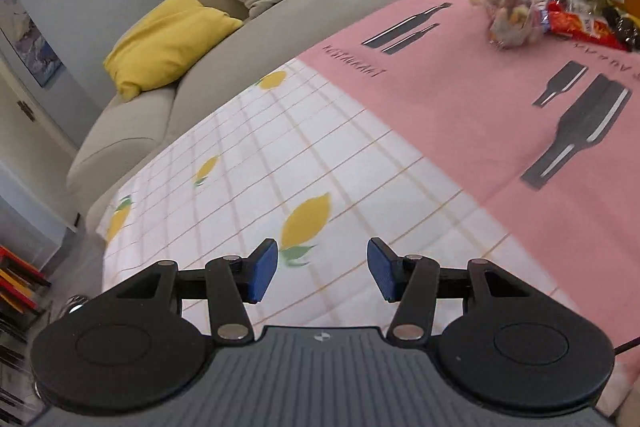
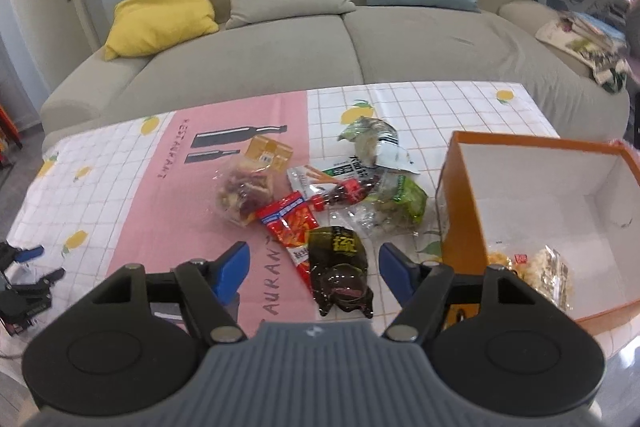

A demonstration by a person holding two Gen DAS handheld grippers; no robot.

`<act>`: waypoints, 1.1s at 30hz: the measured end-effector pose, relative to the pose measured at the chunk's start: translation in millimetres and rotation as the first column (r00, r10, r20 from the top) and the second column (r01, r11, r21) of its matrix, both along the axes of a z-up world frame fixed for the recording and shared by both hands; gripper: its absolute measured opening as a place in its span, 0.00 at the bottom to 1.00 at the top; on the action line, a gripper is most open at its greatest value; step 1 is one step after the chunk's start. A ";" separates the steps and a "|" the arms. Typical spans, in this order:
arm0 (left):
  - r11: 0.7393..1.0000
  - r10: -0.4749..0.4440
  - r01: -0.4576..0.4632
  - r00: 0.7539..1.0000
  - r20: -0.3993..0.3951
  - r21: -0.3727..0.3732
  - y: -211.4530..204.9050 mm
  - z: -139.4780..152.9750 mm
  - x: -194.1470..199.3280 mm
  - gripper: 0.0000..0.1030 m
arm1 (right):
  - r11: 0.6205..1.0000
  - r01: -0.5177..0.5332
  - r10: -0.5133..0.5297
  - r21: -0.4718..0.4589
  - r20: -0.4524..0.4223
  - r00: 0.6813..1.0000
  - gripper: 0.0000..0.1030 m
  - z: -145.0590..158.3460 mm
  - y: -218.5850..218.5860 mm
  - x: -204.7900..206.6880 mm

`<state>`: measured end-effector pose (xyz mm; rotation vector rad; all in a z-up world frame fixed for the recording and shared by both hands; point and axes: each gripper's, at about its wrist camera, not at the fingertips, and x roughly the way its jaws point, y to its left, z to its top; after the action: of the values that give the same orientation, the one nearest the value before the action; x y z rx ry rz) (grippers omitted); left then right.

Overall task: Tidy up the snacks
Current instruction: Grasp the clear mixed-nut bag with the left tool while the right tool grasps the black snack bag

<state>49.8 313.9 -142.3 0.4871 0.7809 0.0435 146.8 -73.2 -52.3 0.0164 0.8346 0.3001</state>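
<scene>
On the pink cloth (image 2: 192, 211) reads "RESTAURANT"; both grippers' fingers (image 1: 264, 269) (image 2: 232, 269) gape wide, holding nothing.

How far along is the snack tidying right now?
Barely started. One pale snack bag already lies in the orange box. Nothing is in hand: the right gripper hangs open over the dark packet, the left gripper open. The snack pile remains.
</scene>
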 end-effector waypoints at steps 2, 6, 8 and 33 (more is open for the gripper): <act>1.000 0.011 -0.011 1.000 -0.001 0.004 7.3 1.5 2.7 0.58 | 1.000 -0.017 0.018 -0.025 0.014 1.000 0.68 1.7 8.6 -2.5; 0.999 -0.008 0.007 1.000 0.022 0.049 5.7 11.0 2.8 0.57 | 0.999 -0.034 0.035 -0.042 0.042 0.998 0.69 8.1 19.6 -8.1; 0.992 -0.027 0.021 0.999 0.047 0.127 2.9 15.8 1.9 0.57 | 0.998 -0.034 0.036 -0.048 0.049 0.998 0.69 9.5 21.9 -9.6; 0.980 -0.195 0.195 0.981 -0.001 0.035 -110.4 60.6 68.4 0.67 | 0.996 -0.076 0.079 -0.055 0.052 0.996 0.71 -36.7 -12.0 15.8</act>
<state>118.2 203.5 -81.7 0.5946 0.7273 -0.1250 162.6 -85.2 -89.1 -0.0737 0.7906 0.3499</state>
